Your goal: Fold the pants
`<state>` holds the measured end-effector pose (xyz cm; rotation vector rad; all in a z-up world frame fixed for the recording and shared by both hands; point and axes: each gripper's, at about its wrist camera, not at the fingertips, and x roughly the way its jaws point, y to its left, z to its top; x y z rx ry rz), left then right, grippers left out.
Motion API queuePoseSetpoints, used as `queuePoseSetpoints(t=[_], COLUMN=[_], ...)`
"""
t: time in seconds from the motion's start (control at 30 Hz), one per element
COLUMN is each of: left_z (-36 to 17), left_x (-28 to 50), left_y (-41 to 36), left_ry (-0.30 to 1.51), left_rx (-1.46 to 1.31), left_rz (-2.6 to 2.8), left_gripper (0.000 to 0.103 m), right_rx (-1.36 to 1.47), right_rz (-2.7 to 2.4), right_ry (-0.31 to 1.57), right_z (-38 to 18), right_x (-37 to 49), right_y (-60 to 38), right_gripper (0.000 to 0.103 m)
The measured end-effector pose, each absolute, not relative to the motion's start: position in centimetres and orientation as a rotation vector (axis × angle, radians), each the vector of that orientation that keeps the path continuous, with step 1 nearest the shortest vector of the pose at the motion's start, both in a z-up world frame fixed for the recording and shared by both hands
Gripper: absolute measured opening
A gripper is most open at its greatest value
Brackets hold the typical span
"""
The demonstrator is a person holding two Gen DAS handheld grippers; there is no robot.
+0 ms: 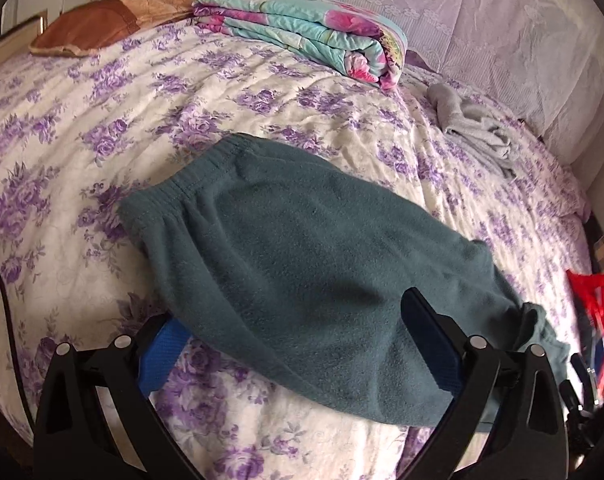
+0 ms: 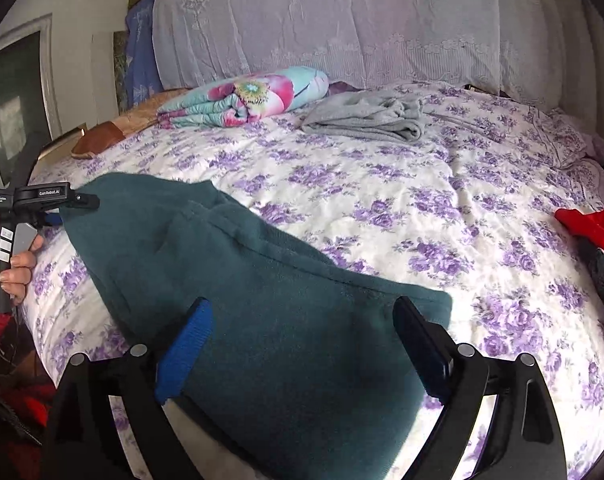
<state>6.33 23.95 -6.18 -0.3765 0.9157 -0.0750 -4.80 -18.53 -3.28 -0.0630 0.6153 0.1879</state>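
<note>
Teal fleece pants (image 1: 302,240) lie folded on the bed's purple-flowered sheet (image 1: 102,140), elastic waistband toward the far left. My left gripper (image 1: 294,344) is open wide at the near edge of the pants. Its blue-padded finger (image 1: 162,356) is tucked partly under the cloth's edge and the other finger rests over the cloth. In the right wrist view the pants (image 2: 242,280) stretch from the lower middle up to the left. My right gripper (image 2: 302,344) stands open above them, with no pad pressing on the fabric. A hand (image 2: 18,268) holds the left gripper (image 2: 74,202) at the pants' far left edge.
A folded flowered quilt (image 1: 302,36) and a brown pillow (image 1: 102,24) lie at the head of the bed. A crumpled grey garment (image 2: 366,116) sits mid-bed to the right. Red cloth (image 2: 590,224) lies at the right edge. A lace cover (image 2: 342,20) hangs behind.
</note>
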Motion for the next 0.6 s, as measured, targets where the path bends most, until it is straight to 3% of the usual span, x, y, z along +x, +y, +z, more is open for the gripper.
queuePoseSetpoints(t=[0.13,0.2,0.27,0.4,0.47,0.6], left_z=[-6.5,-6.9,-7.3,-7.7,-7.6,-5.5], left_x=[6.8,7.1,7.5,7.8,7.7,6.7], left_y=[27.7,29.1,29.7,29.5,29.3,28.7], left_ry=[0.929,0.921,0.933,0.950,0.940,0.875], left_rx=[-0.605,-0.716,-0.764,-0.758,-0.746,-0.677], left_rz=[-0.147,-0.176,-0.166,-0.148,-0.138,-0.138], left_gripper=[0.097,0.092,0.067,0.041,0.013,0.006], right_rx=[-0.036,0.010,0.050,0.085,0.106,0.145], right_rz=[0.135,0.135,0.144,0.161,0.168,0.182], right_ry=[0.594,0.631,0.679,0.681,0.685,0.683], right_z=[-3.0,-4.0,-5.1,-5.4,-5.6,-5.6], right_x=[-4.7,-4.1,-3.5,-3.5,-3.4,-3.3], right_y=[-20.4,-21.1,-21.3,-21.6,-21.9,-22.4], right_gripper=[0.092,0.092,0.092,0.092,0.092,0.092])
